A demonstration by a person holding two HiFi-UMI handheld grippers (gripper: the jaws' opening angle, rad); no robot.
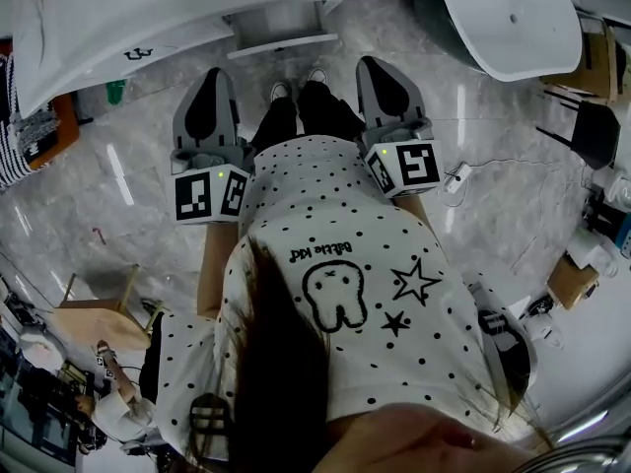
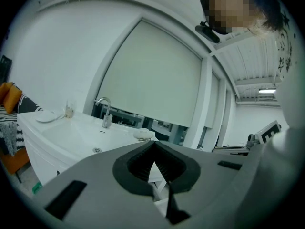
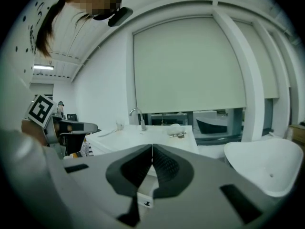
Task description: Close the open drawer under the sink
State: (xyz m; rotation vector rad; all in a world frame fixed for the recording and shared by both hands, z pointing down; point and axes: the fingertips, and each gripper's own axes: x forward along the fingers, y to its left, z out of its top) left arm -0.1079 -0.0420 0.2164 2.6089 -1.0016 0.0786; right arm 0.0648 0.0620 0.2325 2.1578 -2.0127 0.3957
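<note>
shirt (image 1: 335, 254): white, blk dots, tooth+stars print; trousers (image 1: 320, 111) blk; left gripper (image 1: 218, 73), right gripper (image 1: 371, 62): grey w/ marker cubes (image 1: 210, 193)

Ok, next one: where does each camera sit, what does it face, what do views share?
Head view: on the person's head, steeply down at the floor; shirt, legs, left gripper, right gripper show.
Left gripper view: on that gripper, along shut jaws toward the sink; shirt at right.
Right gripper view: likewise, along shut jaws toward the sink; shirt at left.
Shared: both gripper views show the sink's tap.
</note>
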